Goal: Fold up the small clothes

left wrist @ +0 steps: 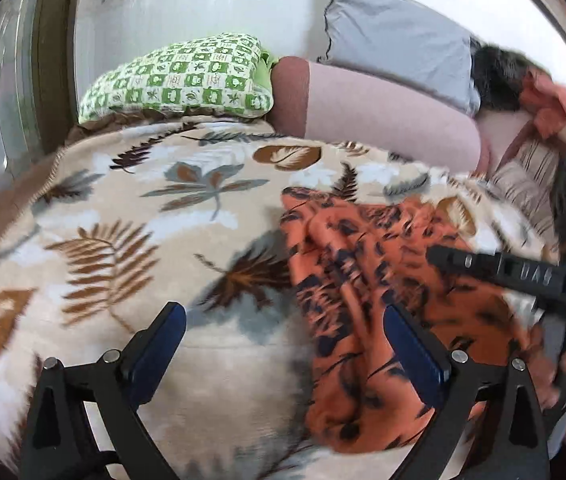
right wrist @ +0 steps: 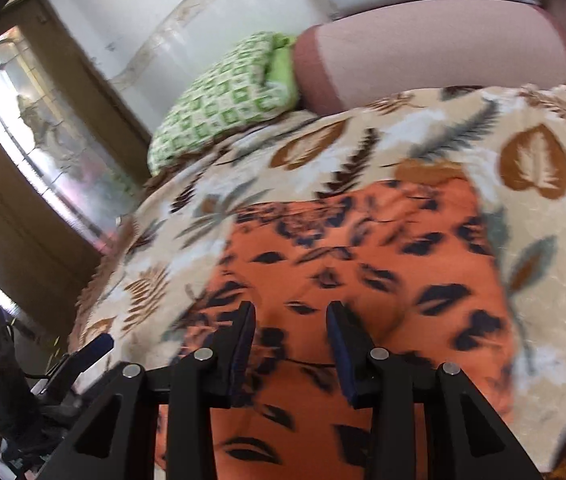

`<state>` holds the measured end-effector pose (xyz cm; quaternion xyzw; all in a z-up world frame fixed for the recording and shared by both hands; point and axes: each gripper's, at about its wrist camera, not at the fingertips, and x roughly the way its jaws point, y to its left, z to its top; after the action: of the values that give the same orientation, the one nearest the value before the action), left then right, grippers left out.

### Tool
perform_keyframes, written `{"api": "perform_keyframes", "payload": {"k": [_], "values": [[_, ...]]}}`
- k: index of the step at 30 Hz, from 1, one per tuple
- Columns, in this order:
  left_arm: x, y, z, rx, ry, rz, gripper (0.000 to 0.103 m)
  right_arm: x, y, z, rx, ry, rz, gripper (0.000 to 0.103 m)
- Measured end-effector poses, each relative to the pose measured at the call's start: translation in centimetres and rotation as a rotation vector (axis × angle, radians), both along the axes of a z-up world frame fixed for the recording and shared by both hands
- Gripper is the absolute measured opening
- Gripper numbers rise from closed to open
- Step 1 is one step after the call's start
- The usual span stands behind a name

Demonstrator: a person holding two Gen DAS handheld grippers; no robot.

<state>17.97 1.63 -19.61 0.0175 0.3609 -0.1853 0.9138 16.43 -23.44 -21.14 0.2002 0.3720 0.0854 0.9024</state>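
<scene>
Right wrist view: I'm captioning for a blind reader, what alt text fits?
The right hand-held gripper, fingers open, hovers over an orange garment with dark leaf print lying on a beige leaf-patterned blanket. A green checked pillow sits behind.

Bright, even daylight fills both views, strongest from the glass door (right wrist: 43, 136) at far left, which glares white. Motion blur smears the orange patterned garment (left wrist: 383, 280) and the leaf-print blanket (left wrist: 131, 240); the near fingers (right wrist: 243, 344) stay sharper. Fisheye bending curves the edges, and dark vignetting rims the corners
</scene>
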Motion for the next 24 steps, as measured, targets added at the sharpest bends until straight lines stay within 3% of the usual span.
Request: {"api": "perform_keyframes", "payload": {"k": [5, 9, 14, 18, 24], "values": [[0.3, 0.1, -2.1, 0.066, 0.082, -0.028, 0.099, 1.9, 2.6, -0.2, -0.015, 0.019, 0.053, 0.040], [0.5, -0.4, -3.9, 0.171, 0.114, -0.013, 0.099, 4.1, 4.4, -1.7, -0.021, 0.067, 0.107, 0.040], [1.0, 0.1, -4.5, 0.149, 0.161, 0.015, 0.099, 5.5, 4.9, -3.2, -0.001, 0.106, 0.133, 0.041], [0.4, 0.1, -3.1, 0.124, 0.119, 0.029, 0.099, 4.2, 3.7, -1.7, 0.031, 0.071, 0.107, 0.041], [-0.9, 0.2, -0.6, 0.126, 0.010, 0.064, 0.099, 0.7, 0.5, 1.2, -0.024, -0.011, -0.012, 0.041]]}}
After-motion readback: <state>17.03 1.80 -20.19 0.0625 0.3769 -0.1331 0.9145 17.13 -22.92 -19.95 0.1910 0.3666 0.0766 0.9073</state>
